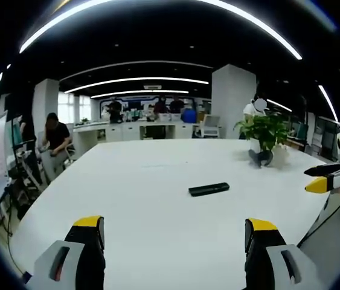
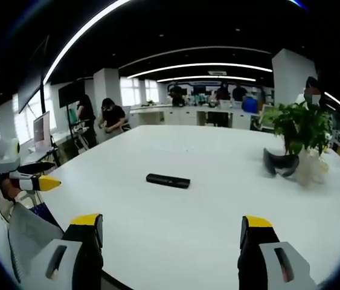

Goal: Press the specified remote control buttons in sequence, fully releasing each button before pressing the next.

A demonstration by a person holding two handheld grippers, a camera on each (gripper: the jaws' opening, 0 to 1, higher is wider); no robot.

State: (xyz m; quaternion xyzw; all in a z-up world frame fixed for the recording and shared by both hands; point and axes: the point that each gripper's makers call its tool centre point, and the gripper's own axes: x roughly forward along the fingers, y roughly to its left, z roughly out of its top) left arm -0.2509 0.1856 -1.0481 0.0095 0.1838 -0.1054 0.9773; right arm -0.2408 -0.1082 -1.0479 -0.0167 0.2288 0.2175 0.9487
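The left hand-held gripper (image 1: 174, 232) rises from the bottom of the left gripper view with its two black, yellow-tipped jaws spread wide apart, holding nothing, above the near part of a large white counter (image 1: 157, 181). A slim black remote control (image 1: 209, 189) lies flat on the counter ahead of the jaws, a little right of the middle between them and well apart from both. In the same view the right hand-held gripper (image 1: 327, 178) comes in from the right edge, its yellow tips close together, off the counter's side; whether anything sits between them cannot be told. In the right gripper view, the right hand-held gripper (image 2: 171, 232) likewise shows both jaws spread wide and empty over the counter (image 2: 206, 199), with the remote control (image 2: 168, 180) lying ahead, slightly left of the middle and well clear of the jaws. The left hand-held gripper (image 2: 37, 180) appears at the left edge of this view, beside the counter's edge. A potted green plant (image 1: 265, 134) stands on the far right part of the counter, with a dark curved object (image 2: 280, 163) resting just beside its base; the plant (image 2: 301, 130) is well apart from the remote. Beyond the counter is an open office with white pillars, long curved ceiling lights, desks and several people, one seated person (image 1: 55, 140) at the left.
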